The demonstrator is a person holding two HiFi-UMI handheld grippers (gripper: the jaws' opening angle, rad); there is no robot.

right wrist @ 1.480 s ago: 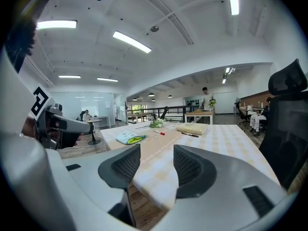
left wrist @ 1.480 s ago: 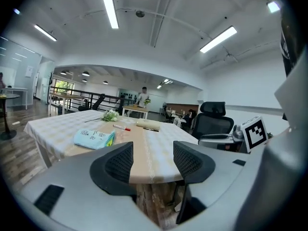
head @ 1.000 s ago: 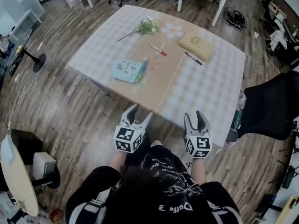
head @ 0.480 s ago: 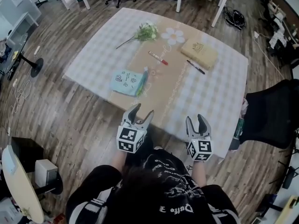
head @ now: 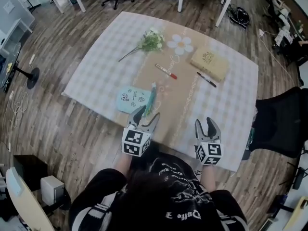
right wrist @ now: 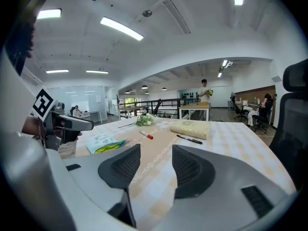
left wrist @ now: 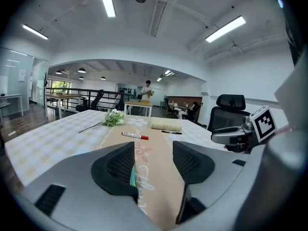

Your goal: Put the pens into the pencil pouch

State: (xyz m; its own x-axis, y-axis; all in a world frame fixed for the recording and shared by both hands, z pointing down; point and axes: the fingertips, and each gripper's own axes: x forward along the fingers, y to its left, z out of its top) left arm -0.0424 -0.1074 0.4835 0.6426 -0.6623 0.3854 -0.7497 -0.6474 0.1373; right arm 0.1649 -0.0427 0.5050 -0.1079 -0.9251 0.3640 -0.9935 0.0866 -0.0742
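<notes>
A light blue pencil pouch (head: 134, 100) with a green edge lies on the table's near left part. A red-capped pen (head: 166, 71) rests on the tan runner (head: 166, 102), farther back. A black pen (head: 206, 79) lies just in front of a tan book (head: 209, 64). My left gripper (head: 146, 117) is open and empty at the near table edge, right beside the pouch. My right gripper (head: 206, 125) is open and empty too, over the near right edge. In the right gripper view the pouch (right wrist: 106, 143), red-capped pen (right wrist: 146, 134) and black pen (right wrist: 189, 139) all lie beyond the jaws.
A flower sprig (head: 149, 41) and a white daisy shape (head: 180, 44) lie at the far side of the checked cloth (head: 101, 71). A black office chair (head: 281, 124) stands close to the table's right side. Other desks and chairs stand behind.
Both grippers have moved forward to the table's near edge, side by side. The left one now reaches the pouch's near corner. Jaws look the same width.
</notes>
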